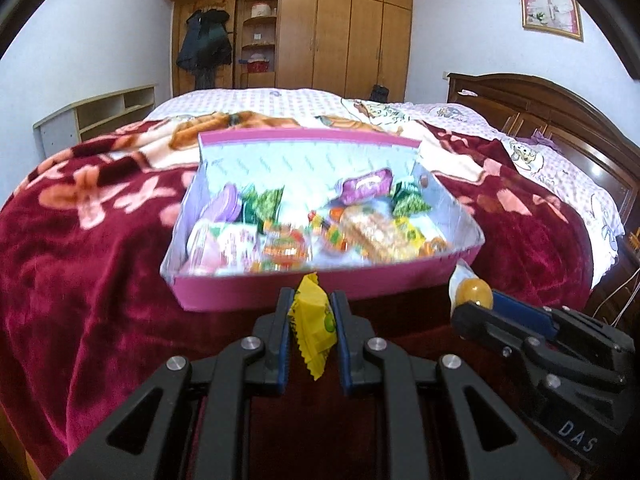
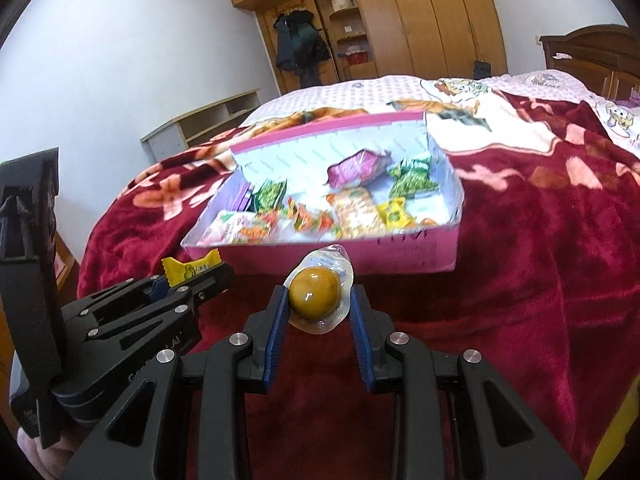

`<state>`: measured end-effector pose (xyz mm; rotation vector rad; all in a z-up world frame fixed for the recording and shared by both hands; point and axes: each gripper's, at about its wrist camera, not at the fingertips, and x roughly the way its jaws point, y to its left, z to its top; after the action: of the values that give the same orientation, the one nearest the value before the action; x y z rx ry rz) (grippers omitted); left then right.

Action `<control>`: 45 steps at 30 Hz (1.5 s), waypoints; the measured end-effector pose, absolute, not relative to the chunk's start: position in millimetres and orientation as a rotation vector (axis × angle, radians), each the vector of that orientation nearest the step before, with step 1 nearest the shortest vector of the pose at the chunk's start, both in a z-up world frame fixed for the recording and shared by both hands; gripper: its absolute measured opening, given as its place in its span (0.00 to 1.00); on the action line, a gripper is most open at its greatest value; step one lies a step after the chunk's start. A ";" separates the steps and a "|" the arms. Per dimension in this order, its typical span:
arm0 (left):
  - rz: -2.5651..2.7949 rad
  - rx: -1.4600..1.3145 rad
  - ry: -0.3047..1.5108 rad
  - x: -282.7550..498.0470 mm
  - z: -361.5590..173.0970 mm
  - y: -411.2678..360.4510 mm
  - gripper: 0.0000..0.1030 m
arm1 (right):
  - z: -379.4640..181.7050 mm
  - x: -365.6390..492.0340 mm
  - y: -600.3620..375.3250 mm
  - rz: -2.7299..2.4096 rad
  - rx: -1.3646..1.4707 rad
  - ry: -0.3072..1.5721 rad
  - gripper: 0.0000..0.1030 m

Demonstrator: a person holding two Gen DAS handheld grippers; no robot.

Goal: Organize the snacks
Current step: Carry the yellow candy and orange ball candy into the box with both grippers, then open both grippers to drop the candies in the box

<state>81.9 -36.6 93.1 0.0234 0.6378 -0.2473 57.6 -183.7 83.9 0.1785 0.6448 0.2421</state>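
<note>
A pink box [image 1: 320, 284] [image 2: 400, 258] with an open lid sits on the red blanket and holds several wrapped snacks. My left gripper [image 1: 311, 312] is shut on a yellow wrapped candy [image 1: 312, 326], held just in front of the box's near wall; it also shows in the right wrist view [image 2: 192, 270]. My right gripper [image 2: 318, 304] is shut on a brown egg in clear wrap [image 2: 316, 294], also in front of the box, to the right of the left gripper. The egg shows in the left wrist view [image 1: 474, 294] too.
The box rests on a bed with a dark red flowered blanket [image 1: 80, 280] and a pink sheet [image 1: 280, 100]. A wooden headboard [image 1: 560, 120] is at the right, a wardrobe [image 1: 340, 28] at the back, a low shelf [image 1: 100, 116] at the left.
</note>
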 end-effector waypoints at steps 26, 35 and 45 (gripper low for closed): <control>-0.226 0.055 0.562 185.1 123.2 -63.5 0.18 | 110.7 137.1 -195.3 0.203 0.124 0.606 0.31; -0.201 0.024 0.595 222.6 111.0 -64.3 0.18 | 99.1 164.4 -204.9 0.176 0.132 0.634 0.31; -0.175 0.019 0.640 246.4 93.7 -61.3 0.18 | 85.4 184.4 -211.0 0.155 0.134 0.664 0.31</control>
<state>246.4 -61.3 93.7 0.0190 0.6397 -0.1753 184.4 -211.0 85.4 0.1342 0.6643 0.1546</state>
